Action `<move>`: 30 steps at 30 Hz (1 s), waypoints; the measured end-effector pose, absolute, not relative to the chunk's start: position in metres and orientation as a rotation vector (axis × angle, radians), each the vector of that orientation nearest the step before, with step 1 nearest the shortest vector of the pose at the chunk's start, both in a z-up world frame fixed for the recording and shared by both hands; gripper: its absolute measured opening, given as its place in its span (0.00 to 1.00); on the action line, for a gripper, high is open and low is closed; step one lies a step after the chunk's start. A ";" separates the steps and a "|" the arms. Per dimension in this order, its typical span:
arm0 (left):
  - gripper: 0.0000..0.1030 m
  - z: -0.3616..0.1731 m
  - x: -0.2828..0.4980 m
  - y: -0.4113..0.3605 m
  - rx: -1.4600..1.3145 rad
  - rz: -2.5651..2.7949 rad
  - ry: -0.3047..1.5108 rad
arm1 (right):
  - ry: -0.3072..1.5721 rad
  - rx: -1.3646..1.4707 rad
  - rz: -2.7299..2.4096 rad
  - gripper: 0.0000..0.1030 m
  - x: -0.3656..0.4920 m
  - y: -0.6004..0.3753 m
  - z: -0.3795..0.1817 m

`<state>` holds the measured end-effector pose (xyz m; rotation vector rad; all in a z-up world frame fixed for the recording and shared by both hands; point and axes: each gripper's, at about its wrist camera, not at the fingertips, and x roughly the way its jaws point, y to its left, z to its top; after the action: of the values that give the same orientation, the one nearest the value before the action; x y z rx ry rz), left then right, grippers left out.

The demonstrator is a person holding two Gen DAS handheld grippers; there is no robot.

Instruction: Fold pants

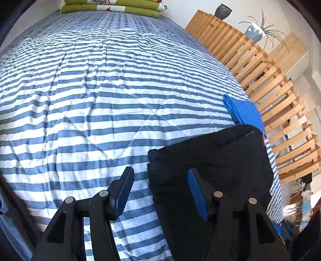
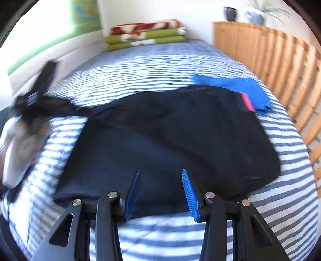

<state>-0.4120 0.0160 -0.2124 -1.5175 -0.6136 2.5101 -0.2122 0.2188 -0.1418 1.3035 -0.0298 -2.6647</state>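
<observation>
Black pants [image 2: 170,136] lie folded flat on the striped bedspread [image 2: 140,68], filling the middle of the right wrist view. In the left wrist view the black pants [image 1: 216,160] sit at the lower right, near the bed's right edge. My left gripper [image 1: 159,174] is open above the pants' left edge, nothing between its fingers. My right gripper [image 2: 160,174] is open over the near edge of the pants, holding nothing. The left gripper [image 2: 38,90] shows blurred at the left of the right wrist view, with a hand [image 2: 24,140] behind it.
A folded blue cloth [image 1: 244,110] lies beyond the pants by the bed's right edge, also visible as the blue cloth [image 2: 236,86]. Folded green blankets [image 2: 144,38] sit at the bed's far end. A wooden slatted rail [image 1: 260,70] borders the right side, with a vase [image 1: 222,11] and plant [image 1: 258,30].
</observation>
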 end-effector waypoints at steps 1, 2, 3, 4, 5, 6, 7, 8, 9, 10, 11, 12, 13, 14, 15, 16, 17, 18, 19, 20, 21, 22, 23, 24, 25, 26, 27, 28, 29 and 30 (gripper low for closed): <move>0.58 -0.212 -0.414 0.011 -1.523 2.500 -0.640 | 0.014 1.263 -2.626 0.38 -0.204 0.196 -0.139; 0.58 -0.214 -0.415 0.008 -1.533 2.486 -0.656 | 0.045 1.232 -2.592 0.38 -0.197 0.178 -0.138; 0.58 -0.216 -0.417 0.006 -1.551 2.469 -0.662 | 0.061 1.203 -2.550 0.38 -0.189 0.162 -0.137; 0.58 -0.219 -0.416 0.008 -1.573 2.446 -0.672 | 0.074 1.185 -2.494 0.39 -0.186 0.142 -0.138; 0.58 -0.224 -0.415 0.009 -1.600 2.405 -0.681 | 0.087 1.174 -2.465 0.39 -0.185 0.129 -0.141; 0.58 -0.229 -0.415 0.009 -1.616 2.389 -0.682 | 0.122 1.164 -2.449 0.40 -0.184 0.113 -0.146; 0.57 -0.233 -0.414 0.011 -1.621 2.384 -0.678 | 0.161 1.161 -2.437 0.41 -0.185 0.101 -0.150; 0.56 -0.235 -0.414 0.011 -1.621 2.382 -0.687 | 0.208 1.170 -2.419 0.42 -0.186 0.089 -0.156; 0.44 -0.238 -0.420 0.012 -1.617 2.373 -0.714 | 0.242 1.197 -2.401 0.42 -0.187 0.081 -0.163; 0.18 -0.240 -0.423 0.013 -1.606 2.347 -0.743 | 0.257 1.235 -2.383 0.42 -0.189 0.076 -0.171; 0.17 -0.243 -0.427 0.013 -1.604 2.352 -0.747 | 0.264 1.277 -2.365 0.41 -0.191 0.073 -0.178; 0.13 -0.242 -0.429 0.014 -1.595 2.367 -0.735 | 0.272 1.292 -2.366 0.39 -0.190 0.073 -0.183; 0.10 -0.239 -0.430 0.017 -1.589 2.379 -0.701 | 0.280 1.285 -2.368 0.38 -0.189 0.074 -0.184; 0.09 -0.236 -0.433 0.017 -1.579 2.390 -0.680 | 0.295 1.279 -2.368 0.36 -0.187 0.074 -0.185; 0.08 -0.234 -0.436 0.016 -1.580 2.385 -0.677 | 0.310 1.279 -2.365 0.35 -0.187 0.073 -0.185; 0.08 -0.233 -0.440 0.013 -1.585 2.369 -0.693 | 0.326 1.277 -2.361 0.34 -0.186 0.072 -0.185; 0.08 -0.233 -0.442 0.008 -1.586 2.366 -0.722 | 0.331 1.278 -2.361 0.34 -0.187 0.071 -0.185; 0.05 -0.230 -0.443 0.001 -1.580 2.383 -0.745 | 0.332 1.275 -2.365 0.34 -0.186 0.070 -0.185; 0.00 -0.225 -0.442 -0.009 -1.563 2.439 -0.757 | 0.335 1.270 -2.370 0.34 -0.184 0.070 -0.187; 0.00 -0.218 -0.440 -0.022 -1.531 2.522 -0.784 | 0.342 1.264 -2.376 0.34 -0.182 0.069 -0.187; 0.00 -0.216 -0.441 -0.033 -1.509 2.526 -0.851 | 0.345 1.261 -2.379 0.34 -0.178 0.068 -0.186; 0.00 -0.216 -0.441 -0.043 -1.500 2.483 -0.924 | 0.344 1.259 -2.383 0.34 -0.179 0.069 -0.186; 0.00 -0.214 -0.440 -0.048 -1.507 2.465 -0.930 | 0.340 1.258 -2.384 0.34 -0.176 0.068 -0.186; 0.00 -0.213 -0.438 -0.047 -1.523 2.457 -0.900 | 0.338 1.258 -2.382 0.34 -0.175 0.068 -0.185; 0.04 -0.215 -0.437 -0.044 -1.538 2.425 -0.881 | 0.341 1.258 -2.379 0.34 -0.175 0.068 -0.185; 0.14 -0.218 -0.434 -0.041 -1.553 2.369 -0.882 | 0.339 1.258 -2.376 0.35 -0.177 0.069 -0.185; 0.48 -0.222 -0.434 -0.034 -1.573 2.322 -0.883 | 0.335 1.256 -2.373 0.35 -0.178 0.070 -0.185; 0.71 -0.226 -0.432 -0.027 -1.580 2.301 -0.871 | 0.334 1.253 -2.377 0.35 -0.179 0.070 -0.184; 0.72 -0.228 -0.431 -0.019 -1.576 2.303 -0.838 | 0.339 1.248 -2.388 0.38 -0.177 0.069 -0.181; 0.70 -0.231 -0.430 -0.009 -1.583 2.303 -0.782 | 0.346 1.240 -2.401 0.40 -0.175 0.068 -0.178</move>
<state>-0.4297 -0.0090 -0.2314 -1.5828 -0.7821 2.3031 -0.1755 0.0681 -0.1784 1.2402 0.3460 -2.4007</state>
